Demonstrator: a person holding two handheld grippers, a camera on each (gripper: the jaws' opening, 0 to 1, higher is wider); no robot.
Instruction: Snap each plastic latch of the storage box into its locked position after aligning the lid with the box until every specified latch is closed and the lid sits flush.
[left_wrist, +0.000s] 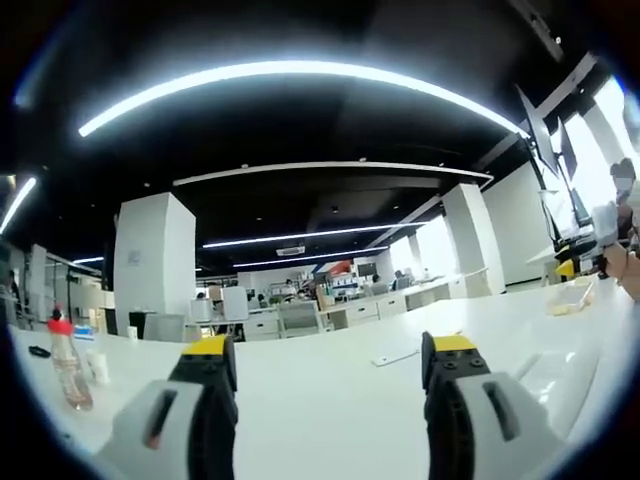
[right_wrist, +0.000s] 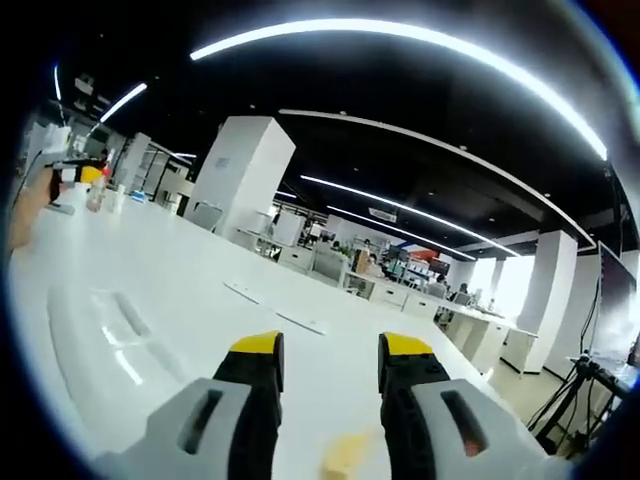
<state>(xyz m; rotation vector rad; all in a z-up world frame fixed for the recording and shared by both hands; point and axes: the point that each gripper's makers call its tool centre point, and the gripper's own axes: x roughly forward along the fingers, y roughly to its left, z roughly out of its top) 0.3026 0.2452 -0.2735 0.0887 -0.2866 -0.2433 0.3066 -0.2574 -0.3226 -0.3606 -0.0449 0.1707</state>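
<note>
Nothing looks latched yet, I judge: both the left gripper (left_wrist: 330, 365) and the right gripper (right_wrist: 330, 365) hover with jaws released and empty over the white table (left_wrist: 330, 400), while a clear storage box (left_wrist: 570, 296) sits far off near its edge.

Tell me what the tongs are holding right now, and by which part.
Nothing. The left tongs and the right tongs are both open, with bare white table between the jaws.

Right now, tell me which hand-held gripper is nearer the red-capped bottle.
Left. The bottle stands just off the left hand-held gripper's left jaw. From the right hand-held gripper it looks small, far across the white table.
</note>
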